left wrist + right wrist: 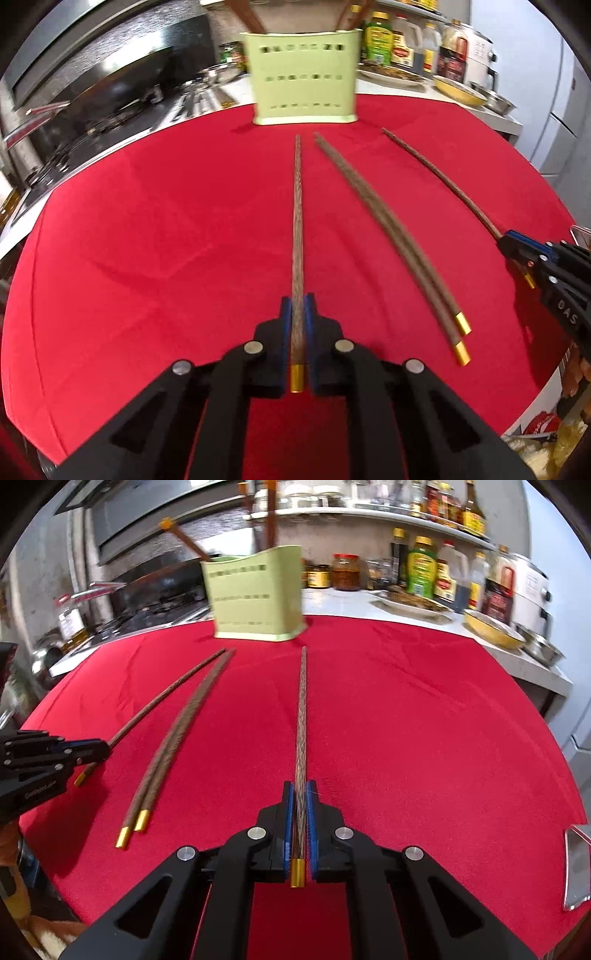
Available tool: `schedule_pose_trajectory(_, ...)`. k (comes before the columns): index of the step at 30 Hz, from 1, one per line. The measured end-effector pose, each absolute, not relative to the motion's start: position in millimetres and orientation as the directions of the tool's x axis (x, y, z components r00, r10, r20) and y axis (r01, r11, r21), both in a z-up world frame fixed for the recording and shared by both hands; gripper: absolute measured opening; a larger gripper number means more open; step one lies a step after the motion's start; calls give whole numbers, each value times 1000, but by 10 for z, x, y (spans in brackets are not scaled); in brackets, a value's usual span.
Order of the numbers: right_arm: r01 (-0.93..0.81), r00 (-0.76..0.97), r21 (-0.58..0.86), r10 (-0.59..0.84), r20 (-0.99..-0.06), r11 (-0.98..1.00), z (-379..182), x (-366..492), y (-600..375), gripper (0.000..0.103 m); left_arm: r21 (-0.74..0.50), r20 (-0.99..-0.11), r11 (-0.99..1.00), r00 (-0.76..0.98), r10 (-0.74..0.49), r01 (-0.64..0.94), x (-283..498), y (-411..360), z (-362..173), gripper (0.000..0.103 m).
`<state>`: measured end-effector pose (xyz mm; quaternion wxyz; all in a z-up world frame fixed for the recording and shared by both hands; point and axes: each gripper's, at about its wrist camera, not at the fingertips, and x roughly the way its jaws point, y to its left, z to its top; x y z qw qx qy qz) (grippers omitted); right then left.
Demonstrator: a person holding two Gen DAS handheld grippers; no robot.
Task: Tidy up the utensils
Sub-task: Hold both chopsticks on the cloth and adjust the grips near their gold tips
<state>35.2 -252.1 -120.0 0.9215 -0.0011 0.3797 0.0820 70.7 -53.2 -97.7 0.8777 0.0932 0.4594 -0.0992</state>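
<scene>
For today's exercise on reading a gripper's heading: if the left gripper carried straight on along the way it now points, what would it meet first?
The left gripper, shut on a chopstick, points down toward the red cloth. It would probably meet the cloth first, short of the green utensil holder; depth is unclear.

Worktop (147,240) is covered by a red cloth (424,720). A pale green utensil holder (304,79) is stood at the far edge. A pair of gold-capped chopsticks (388,236) is laid side by side, touching, mid-cloth.
</scene>
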Motion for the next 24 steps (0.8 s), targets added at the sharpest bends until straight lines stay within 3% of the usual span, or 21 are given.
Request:
schedule_pose_trajectory(6, -168, 690, 37, 145, -709, 985, -1185, 314, -2414, 7, 56, -829, 979, 555, -64, 195, 589, -311, -959, 7)
schedule_pose_trajectory(10, -167, 692, 92, 183, -698, 982, -1148, 292, -2479, 9, 12, -818, 978, 565, -110, 208, 557, -259, -924, 7)
schedule_pose_trajectory(13, -164, 701, 84, 176, -691, 983, -1116, 224, -2502, 22, -4, -802, 977, 583, -130, 213, 530, -231, -854, 8)
schedule_pose_trajectory(14, -165, 703, 83, 176, -689, 983, -1115, 185, -2511, 32, -6, -799, 977, 586, -134, 215, 519, -224, -841, 11)
schedule_pose_trajectory(15, -166, 704, 83, 177, -688, 983, -1122, 152, -2514, 35, -3, -795, 977, 593, -131, 211, 512, -209, -825, 17)
schedule_pose_trajectory(19, -171, 714, 84, 182, -676, 982, -1173, 36, -2484, 32, -16, -793, 980, 594, -133, 198, 515, -149, -841, 20)
schedule_pose_trajectory(21, -173, 718, 72, 176, -673, 982, -1207, 25, -2442, 21, -20, -796, 982, 591, -131, 190, 530, -124, -856, 20)
schedule_pose_trajectory(24, -173, 726, 40, 155, -670, 984, -1215, 30, -2385, 19, -27, -798, 980, 586, -139, 195, 522, -122, -863, 20)
